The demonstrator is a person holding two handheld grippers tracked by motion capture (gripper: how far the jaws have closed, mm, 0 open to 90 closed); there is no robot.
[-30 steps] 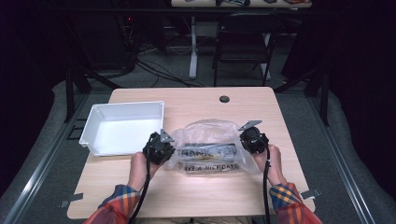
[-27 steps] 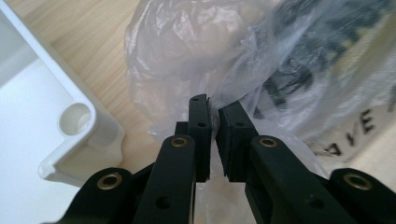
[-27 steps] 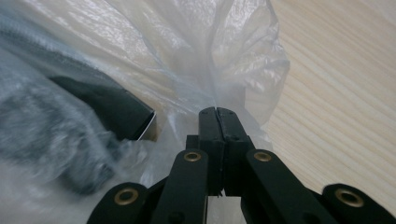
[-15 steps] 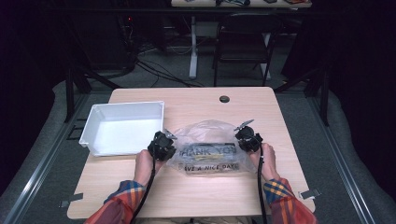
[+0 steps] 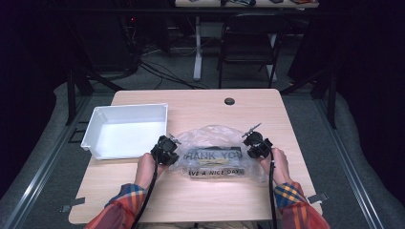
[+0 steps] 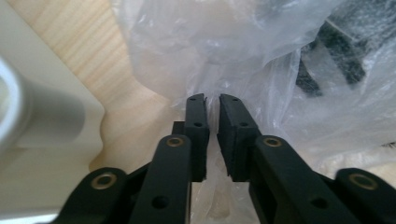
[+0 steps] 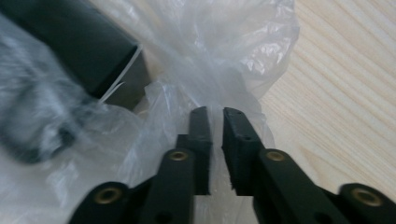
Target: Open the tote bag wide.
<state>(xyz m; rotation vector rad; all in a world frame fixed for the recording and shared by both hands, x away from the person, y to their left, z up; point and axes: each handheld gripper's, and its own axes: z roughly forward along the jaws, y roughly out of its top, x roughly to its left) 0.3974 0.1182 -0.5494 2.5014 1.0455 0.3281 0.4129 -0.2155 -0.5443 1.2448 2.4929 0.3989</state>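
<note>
A clear plastic bag [image 5: 215,152] printed "THANK YOU, HAVE A NICE DAY" lies on the wooden table [image 5: 200,102], with a dark object [image 7: 79,42] inside it. My left gripper [image 5: 168,149] is at the bag's left end. Its jaws [image 6: 212,100] stand a narrow gap apart with bag film [image 6: 187,56] between them. My right gripper [image 5: 254,145] is at the bag's right end. Its jaws [image 7: 215,112] have just been opening, and a slim gap shows with film between the pads, not pinched.
A white tray [image 5: 124,107] sits at the table's left, close to my left gripper, and its corner [image 6: 37,140] is near the jaws. A round cable hole [image 5: 229,101] is at the table's far edge. A chair [image 5: 248,43] stands beyond the table.
My left gripper has sunk a little and shifted right, and the bag lies flatter on the table. The right hand has barely moved.
</note>
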